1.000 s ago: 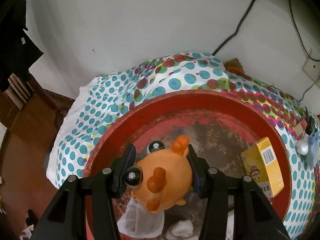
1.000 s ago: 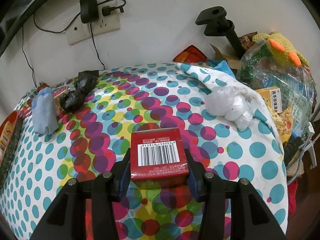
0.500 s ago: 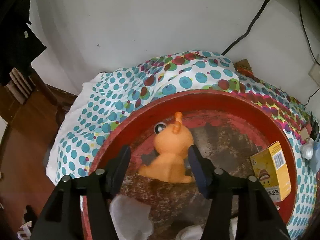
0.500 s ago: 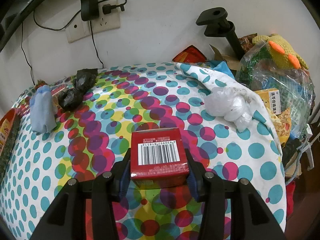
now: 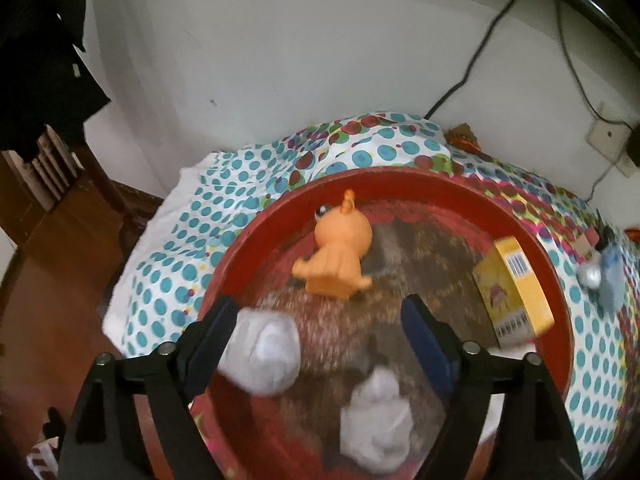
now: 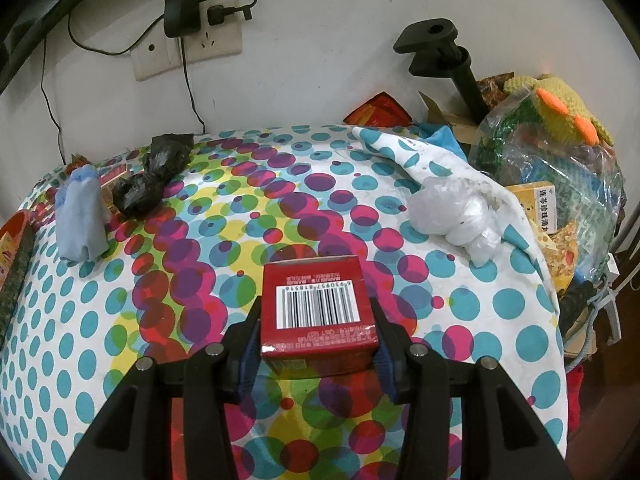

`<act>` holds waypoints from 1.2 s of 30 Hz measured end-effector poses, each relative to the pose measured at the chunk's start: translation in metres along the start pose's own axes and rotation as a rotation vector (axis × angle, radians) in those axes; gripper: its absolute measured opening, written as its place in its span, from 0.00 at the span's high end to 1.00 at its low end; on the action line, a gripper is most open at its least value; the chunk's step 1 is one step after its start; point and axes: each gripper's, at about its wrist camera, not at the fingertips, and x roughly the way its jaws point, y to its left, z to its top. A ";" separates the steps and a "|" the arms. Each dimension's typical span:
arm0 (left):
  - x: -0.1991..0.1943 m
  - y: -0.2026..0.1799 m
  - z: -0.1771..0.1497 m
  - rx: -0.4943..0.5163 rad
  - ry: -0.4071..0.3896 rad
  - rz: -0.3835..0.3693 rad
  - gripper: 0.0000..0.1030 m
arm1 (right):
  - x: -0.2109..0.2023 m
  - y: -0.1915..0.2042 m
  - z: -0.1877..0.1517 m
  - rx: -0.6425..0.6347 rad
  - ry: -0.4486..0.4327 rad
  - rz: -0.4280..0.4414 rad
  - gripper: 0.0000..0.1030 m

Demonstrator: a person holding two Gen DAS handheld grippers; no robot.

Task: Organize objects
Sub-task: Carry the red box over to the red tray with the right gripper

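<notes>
The orange toy [image 5: 340,252] stands inside the red tray [image 5: 400,184], ahead of the left gripper [image 5: 320,332], whose jaws are spread and empty. The right gripper [image 6: 318,344] clamps the red box [image 6: 316,312] above the dotted cloth [image 6: 224,216].

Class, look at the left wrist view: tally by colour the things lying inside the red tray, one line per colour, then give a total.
Inside the red tray:
Orange: 1, the toy animal
Yellow: 1, the box
White: 2, the crumpled bag near the left finger and the crumpled bag nearer the camera
Total: 4
</notes>
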 end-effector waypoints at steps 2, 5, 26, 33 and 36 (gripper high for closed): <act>-0.011 0.000 -0.010 0.001 -0.012 0.019 0.09 | 0.000 0.000 0.000 -0.005 0.000 -0.010 0.54; -0.026 0.001 -0.031 -0.002 -0.026 0.021 0.04 | -0.002 0.000 -0.001 -0.015 -0.009 -0.030 0.54; -0.048 0.039 -0.088 -0.061 -0.068 0.038 0.02 | -0.060 0.049 0.001 -0.077 -0.065 0.012 0.54; -0.048 0.056 -0.087 -0.107 -0.061 0.037 0.01 | -0.098 0.123 -0.006 -0.205 -0.083 0.176 0.54; -0.051 0.061 -0.087 -0.115 -0.068 0.044 0.01 | -0.112 0.165 -0.012 -0.283 -0.088 0.225 0.54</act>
